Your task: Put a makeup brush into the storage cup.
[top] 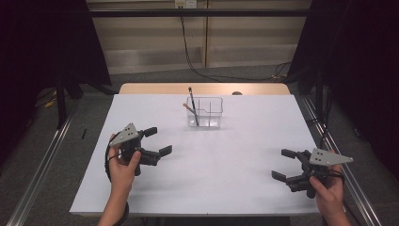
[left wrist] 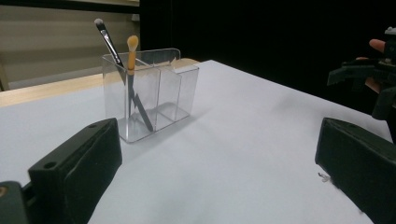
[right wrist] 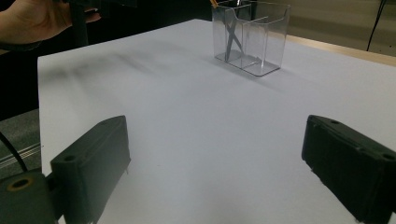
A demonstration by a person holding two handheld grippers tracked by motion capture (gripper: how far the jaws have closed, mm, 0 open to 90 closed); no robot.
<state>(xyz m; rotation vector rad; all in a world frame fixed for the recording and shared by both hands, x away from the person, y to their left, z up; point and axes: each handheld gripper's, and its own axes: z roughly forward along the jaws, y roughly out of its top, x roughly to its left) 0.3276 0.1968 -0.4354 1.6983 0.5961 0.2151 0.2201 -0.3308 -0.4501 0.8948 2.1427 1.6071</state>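
Observation:
A clear plastic organizer (top: 205,113) with several compartments stands on the white table toward the back middle. Two makeup brushes lean in its left compartment: a black-handled brush (top: 192,104) and a shorter orange-tipped brush (left wrist: 132,51). The organizer (left wrist: 149,91) sits ahead of my left jaws and, in the right gripper view, the organizer (right wrist: 250,35) stands far ahead. My left gripper (top: 158,141) is open at the table's left, held just above the surface with nothing between its jaws. My right gripper (top: 284,165) is open and holds nothing, low at the front right.
The white table top (top: 226,160) spans the middle, with a wooden edge (top: 155,88) at the back. Metal rails (top: 42,160) run along both sides. Cables (top: 202,70) hang down the back wall onto the floor. Dark curtains flank the space.

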